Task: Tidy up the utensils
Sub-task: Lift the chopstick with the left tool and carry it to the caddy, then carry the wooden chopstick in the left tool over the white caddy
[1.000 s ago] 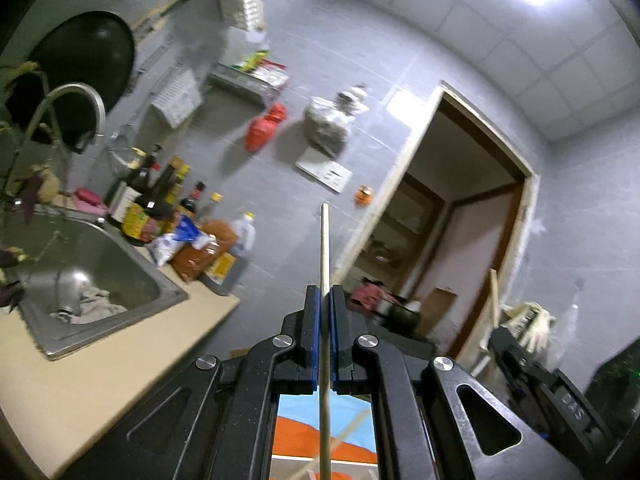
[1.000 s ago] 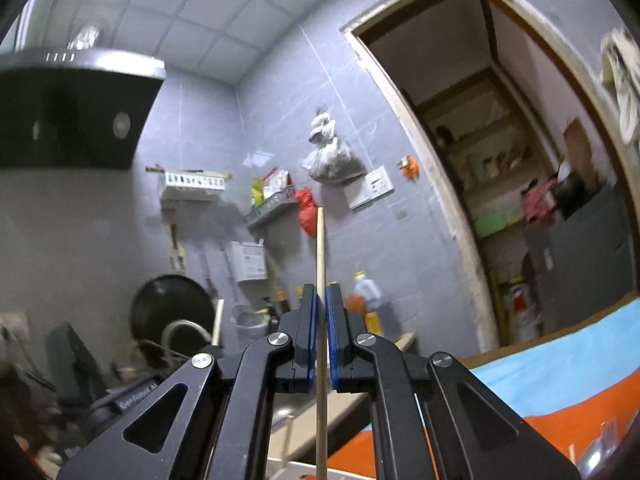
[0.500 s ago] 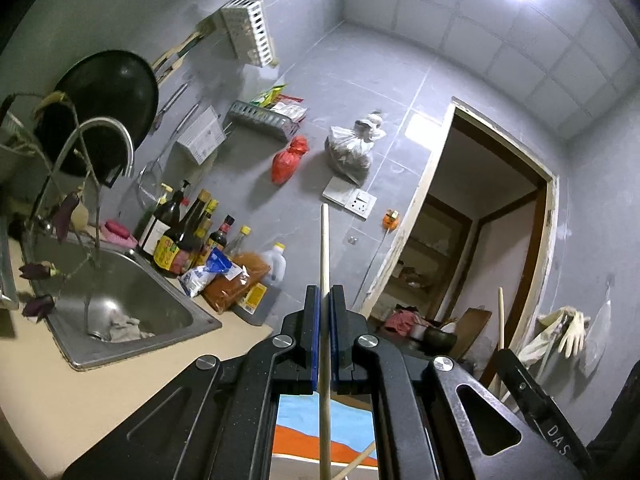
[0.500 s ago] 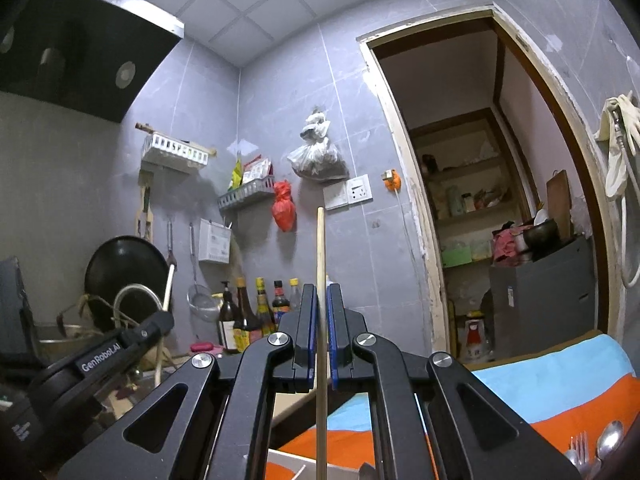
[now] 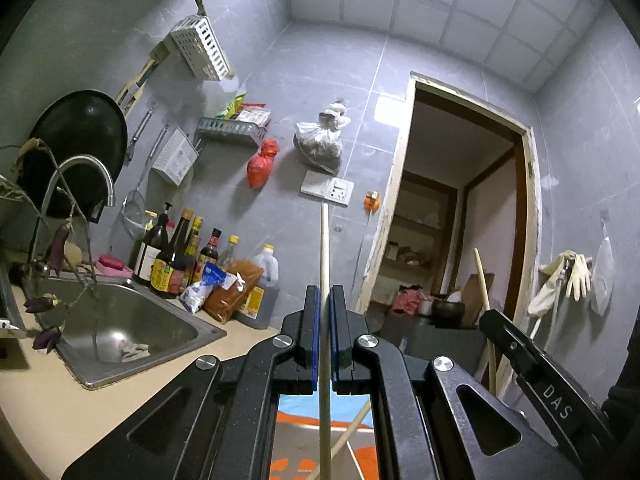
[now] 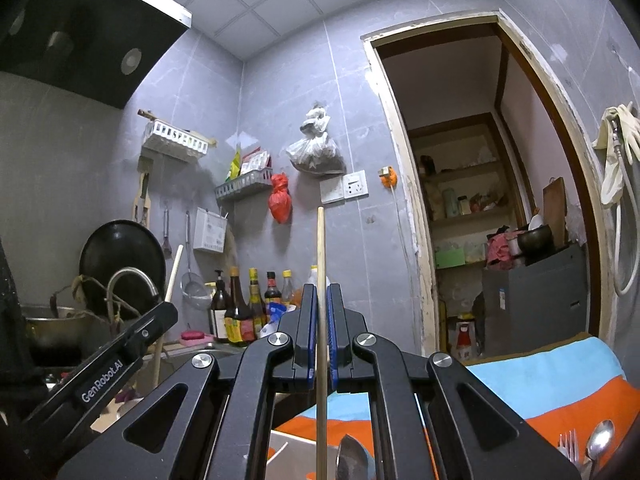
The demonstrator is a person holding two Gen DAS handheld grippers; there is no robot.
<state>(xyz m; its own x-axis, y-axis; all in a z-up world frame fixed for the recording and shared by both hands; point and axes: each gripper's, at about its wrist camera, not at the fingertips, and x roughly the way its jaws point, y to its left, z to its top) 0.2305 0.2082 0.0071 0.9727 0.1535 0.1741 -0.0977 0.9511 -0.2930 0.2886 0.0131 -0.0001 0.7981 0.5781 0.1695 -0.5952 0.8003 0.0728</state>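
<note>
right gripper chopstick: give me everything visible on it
The chopstick is a plain, pale wooden-looking stick, round and slim, with a blunt top end. It stands upright, clamped between the blue pads of the right gripper, whose fingers are shut on it. Its upper part rises well above the fingertips; the lower part runs down between the gripper's black arms and out of frame. Nothing else visibly touches it.

I count two chopsticks: one chopstick point(image 5: 325, 264) clamped upright in my left gripper point(image 5: 325, 300), a second chopstick point(image 6: 320, 264) in my right gripper point(image 6: 320, 300). On the striped cloth point(image 6: 560, 376) lie one fork point(image 6: 568, 442) and one spoon point(image 6: 600, 438) (both at the frame's edge). One black wok point(image 5: 76, 148) hangs by one faucet point(image 5: 80, 172). Two tied bags hang on the wall: one red bag point(image 5: 262, 160), one grey bag point(image 5: 320, 144).
</note>
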